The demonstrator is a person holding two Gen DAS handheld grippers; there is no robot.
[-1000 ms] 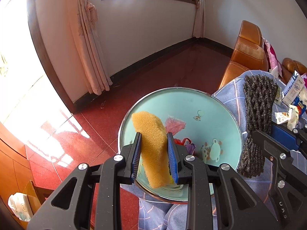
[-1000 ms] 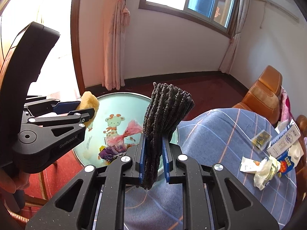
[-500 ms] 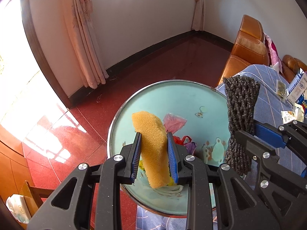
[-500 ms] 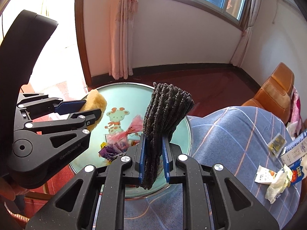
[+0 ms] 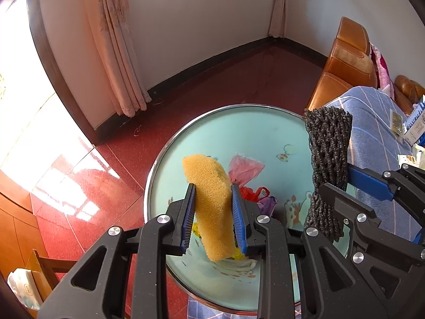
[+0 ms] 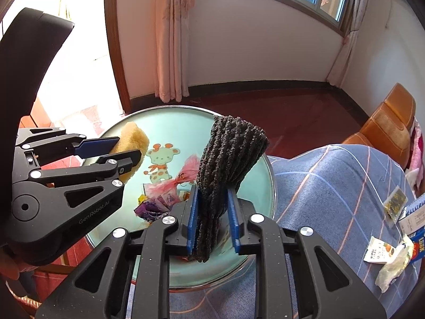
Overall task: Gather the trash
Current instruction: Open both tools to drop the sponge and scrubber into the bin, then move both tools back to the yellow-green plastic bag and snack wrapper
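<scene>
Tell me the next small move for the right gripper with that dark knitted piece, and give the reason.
Probably let the jaws finish opening. The right gripper hangs over the basin where wrappers already lie; its jaws are opening and the dark knitted piece stands between them with a gap already showing beside it, so it should drop in.

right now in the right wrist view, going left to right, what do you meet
left tongs → sponge → giraffe print → pink bag → dark knit cloth → blue checked cloth → wrappers
</scene>
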